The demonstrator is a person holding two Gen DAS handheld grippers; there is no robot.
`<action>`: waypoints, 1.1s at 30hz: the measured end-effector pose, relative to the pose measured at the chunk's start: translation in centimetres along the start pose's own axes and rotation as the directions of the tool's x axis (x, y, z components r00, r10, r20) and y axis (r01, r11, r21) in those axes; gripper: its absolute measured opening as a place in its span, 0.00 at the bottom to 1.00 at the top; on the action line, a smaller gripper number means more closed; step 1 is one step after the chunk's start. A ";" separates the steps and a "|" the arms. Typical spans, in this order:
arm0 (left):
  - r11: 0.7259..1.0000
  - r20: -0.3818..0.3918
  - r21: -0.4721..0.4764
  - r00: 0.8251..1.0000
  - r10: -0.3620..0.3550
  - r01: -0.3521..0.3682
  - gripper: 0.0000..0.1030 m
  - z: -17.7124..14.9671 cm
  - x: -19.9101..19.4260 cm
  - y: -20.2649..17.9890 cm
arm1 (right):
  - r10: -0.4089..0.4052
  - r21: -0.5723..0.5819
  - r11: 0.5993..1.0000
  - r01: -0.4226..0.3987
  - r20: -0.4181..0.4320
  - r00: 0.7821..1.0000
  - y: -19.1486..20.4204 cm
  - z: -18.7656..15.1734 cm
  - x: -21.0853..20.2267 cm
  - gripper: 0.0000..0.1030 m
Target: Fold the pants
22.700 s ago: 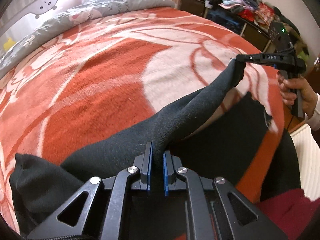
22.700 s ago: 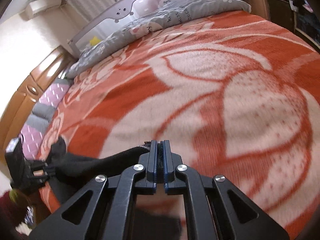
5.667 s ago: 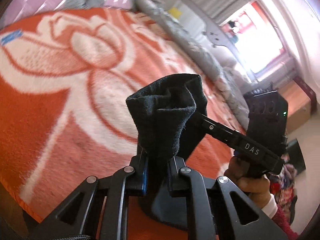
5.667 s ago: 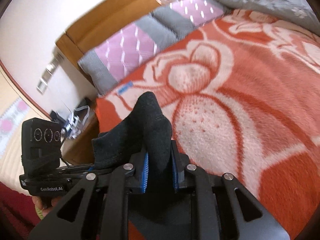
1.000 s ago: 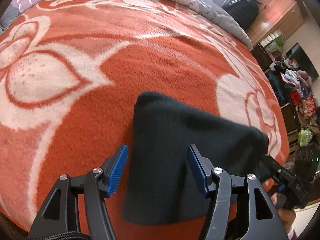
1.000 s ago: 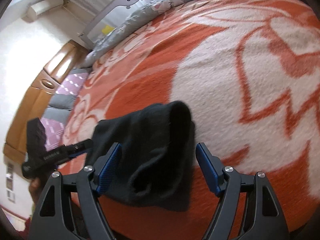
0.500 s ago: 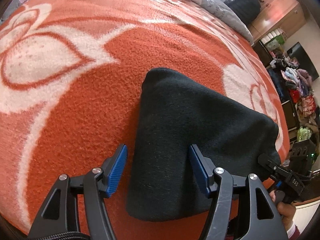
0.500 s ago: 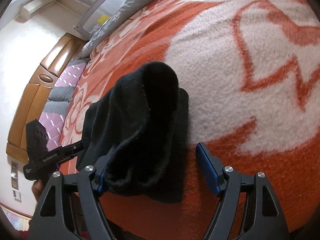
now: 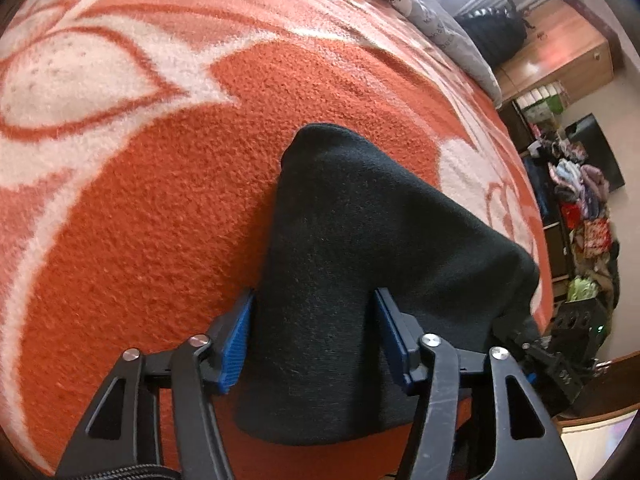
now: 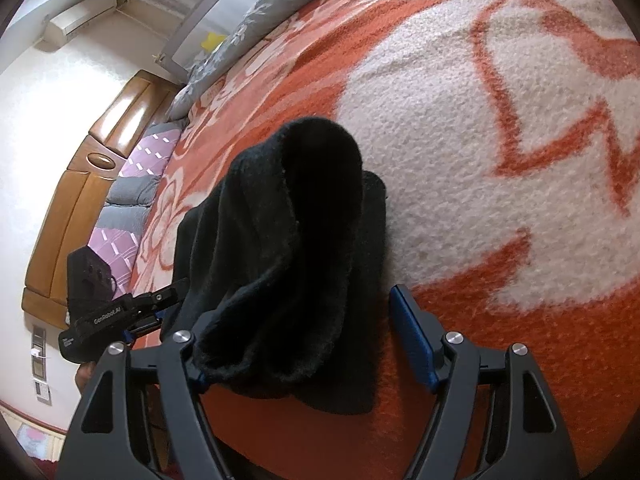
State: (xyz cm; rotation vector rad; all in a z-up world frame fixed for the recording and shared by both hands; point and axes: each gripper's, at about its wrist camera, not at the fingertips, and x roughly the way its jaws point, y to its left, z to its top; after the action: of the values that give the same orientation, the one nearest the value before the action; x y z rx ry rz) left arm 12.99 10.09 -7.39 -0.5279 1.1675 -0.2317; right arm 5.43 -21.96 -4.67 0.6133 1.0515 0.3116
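The black pants lie folded into a thick stack on the orange and white blanket. My left gripper is open, its blue pads on either side of the stack's near left end. My right gripper is open around the stack's right end, where a top fold bulges up and drapes over the left pad. Each gripper shows in the other's view: the right one in the left wrist view, the left one in the right wrist view, both at the stack's edges.
A grey floral quilt lies along the bed's far side. A wooden headboard and purple pillows are at the bed's head. Shelves with piled clothes stand past the foot. The bed's near edge is just below the stack.
Both grippers have moved closer in on the stack, which now fills the gap between each pair of open pads. The fold at the right end has risen between the right pads.
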 end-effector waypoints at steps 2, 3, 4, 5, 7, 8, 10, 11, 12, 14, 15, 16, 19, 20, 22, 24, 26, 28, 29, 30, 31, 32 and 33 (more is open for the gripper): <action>1.000 0.009 0.010 1.000 0.002 -0.002 0.49 -0.1 -0.1 -0.3 | -0.006 -0.013 1.000 0.007 0.002 1.000 0.2 -0.1 -0.1 0.56; 1.000 0.018 0.018 1.000 0.001 -0.001 0.45 -0.3 -0.3 -0.6 | -0.006 -0.021 1.000 0.006 0.003 1.000 0.4 -0.1 -0.1 0.52; 1.000 0.025 0.022 1.000 0.000 -0.001 0.43 -0.3 -0.5 -0.7 | -0.004 -0.026 1.000 0.005 0.004 1.000 0.5 0.0 -0.2 0.51; 1.000 0.032 0.027 0.999 0.000 0.000 0.38 -0.4 -0.7 -0.9 | -0.004 -0.031 1.000 0.004 0.004 1.000 0.8 0.1 -0.4 0.49; 0.999 0.054 0.037 0.999 0.006 -0.008 0.33 -0.4 -1.2 -1.4 | 0.000 -0.047 0.999 0.000 0.009 1.000 1.1 0.3 -0.5 0.47; 0.999 0.069 0.040 0.998 0.010 -0.013 0.30 -0.5 -1.6 -1.6 | 0.004 -0.056 0.998 -0.003 0.015 1.000 1.4 0.4 -0.7 0.47; 0.999 0.092 0.047 0.996 0.010 -0.014 0.26 -0.5 -2.2 -2.0 | 0.012 -0.075 0.997 -0.010 0.026 1.000 2.1 0.6 -1.0 0.46; 0.998 0.104 0.054 0.994 0.012 -0.018 0.25 -0.6 -2.6 -2.3 | 0.016 -0.084 0.996 -0.014 0.031 0.999 2.5 0.8 -1.2 0.45; 0.997 0.123 0.068 0.992 0.017 -0.026 0.24 -0.6 -3.2 -2.8 | 0.022 -0.096 0.995 -0.019 0.036 0.999 2.9 1.0 -1.3 0.45; 0.995 0.152 0.088 0.988 0.027 -0.040 0.24 -0.4 -4.1 -3.3 | 0.035 -0.113 0.993 -0.031 0.039 0.999 3.4 1.4 -1.5 0.44; 0.994 0.172 0.096 0.984 0.036 -0.053 0.24 -0.3 -4.8 -3.6 | 0.044 -0.124 0.992 -0.039 0.038 0.998 3.8 1.8 -1.4 0.44; 0.993 0.185 0.099 0.982 0.040 -0.059 0.24 -0.2 -5.2 -3.6 | 0.047 -0.136 0.990 -0.042 0.038 0.998 4.2 2.0 -1.3 0.44; 0.995 0.219 0.084 0.975 0.039 -0.059 0.24 0.7 -6.6 -3.3 | 0.065 -0.167 0.984 -0.058 0.040 0.997 5.5 3.2 -0.8 0.43; 0.996 0.233 0.073 0.972 0.041 -0.059 0.24 1.1 -7.1 -3.0 | 0.072 -0.179 0.982 -0.064 0.040 0.997 6.0 3.6 -0.5 0.43; 0.996 0.251 0.060 0.967 0.049 -0.066 0.24 1.8 -8.0 -2.3 | 0.086 -0.206 0.976 -0.076 0.039 0.996 7.3 4.8 0.4 0.43; 0.996 0.273 0.049 0.960 0.063 -0.079 0.24 2.7 -8.7 -1.7 | 0.100 -0.224 0.970 -0.090 0.034 0.994 8.1 5.8 1.2 0.43; 0.996 0.295 0.030 0.953 0.075 -0.087 0.24 3.8 -9.4 -0.9 | 0.115 -0.240 0.965 -0.105 0.028 0.993 8.9 6.8 2.2 0.43; 0.996 0.305 0.004 0.948 0.086 -0.092 0.24 4.9 -9.7 0.0 | 0.128 -0.257 0.959 -0.119 0.021 0.992 9.8 7.7 3.3 0.43; 0.995 0.311 -0.005 0.946 0.094 -0.097 0.24 5.4 -9.9 0.4 | 0.132 -0.268 0.956 -0.123 0.016 0.991 10.4 8.2 4.0 0.43; 0.994 0.318 -0.016 0.942 0.105 -0.106 0.24 6.1 -10.0 0.9 | 0.135 -0.276 0.953 -0.127 0.011 0.991 10.8 8.7 4.7 0.43; 0.993 0.320 -0.023 0.941 0.113 -0.112 0.24 6.6 -10.1 1.3 | 0.139 -0.283 0.950 -0.131 0.008 0.990 11.2 9.0 5.2 0.43; 0.993 0.324 -0.032 0.938 0.122 -0.117 0.24 7.2 -10.1 1.7 | 0.144 -0.289 0.948 -0.137 0.004 0.990 11.5 9.4 5.8 0.43; 0.992 0.327 -0.039 0.937 0.126 -0.119 0.24 7.5 -10.1 2.0 | 0.149 -0.295 0.945 -0.144 -0.004 0.989 11.9 9.9 6.7 0.43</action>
State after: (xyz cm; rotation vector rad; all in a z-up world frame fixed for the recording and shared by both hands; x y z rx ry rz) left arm 15.75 18.26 1.92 -0.4864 0.8726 -0.0223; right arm 17.88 -12.27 1.28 0.4249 0.9203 0.5811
